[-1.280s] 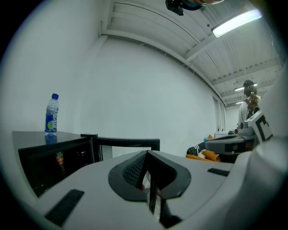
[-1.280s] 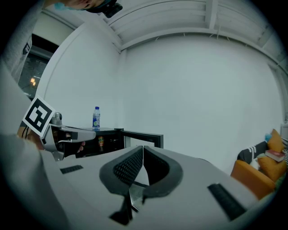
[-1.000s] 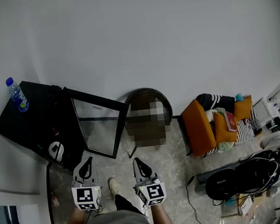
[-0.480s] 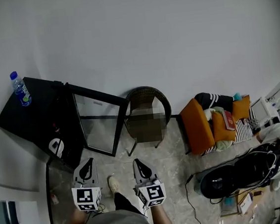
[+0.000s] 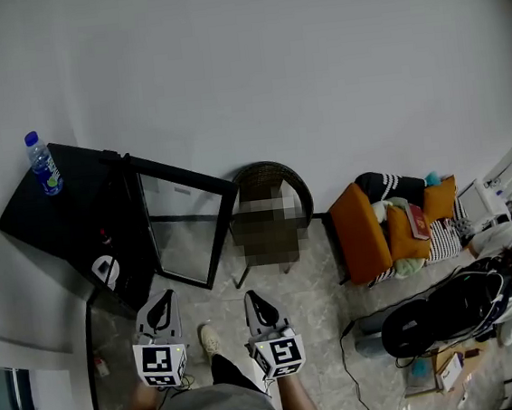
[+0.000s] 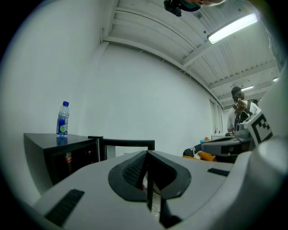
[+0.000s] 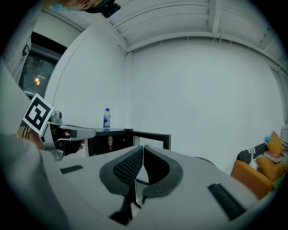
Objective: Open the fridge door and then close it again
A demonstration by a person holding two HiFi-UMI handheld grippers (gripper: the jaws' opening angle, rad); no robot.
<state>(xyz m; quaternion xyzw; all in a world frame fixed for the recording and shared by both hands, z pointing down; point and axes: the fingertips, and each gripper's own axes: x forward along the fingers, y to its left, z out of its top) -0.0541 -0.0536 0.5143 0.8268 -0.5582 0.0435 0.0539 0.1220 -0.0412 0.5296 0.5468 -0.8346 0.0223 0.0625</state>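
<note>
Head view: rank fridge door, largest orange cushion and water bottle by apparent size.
1. fridge door, standing open, clearly largest
2. largest orange cushion
3. water bottle on top of the fridge, smallest by far, though it stands higher, nearer the camera

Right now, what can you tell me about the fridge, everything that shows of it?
The fridge is a small, low black cabinet standing on the floor by the white wall. Its door, a glass pane in a black frame, is swung open. The inside looks dark, with an orange-labelled item on a shelf. A water bottle with a blue cap stands upright on its top.
</note>
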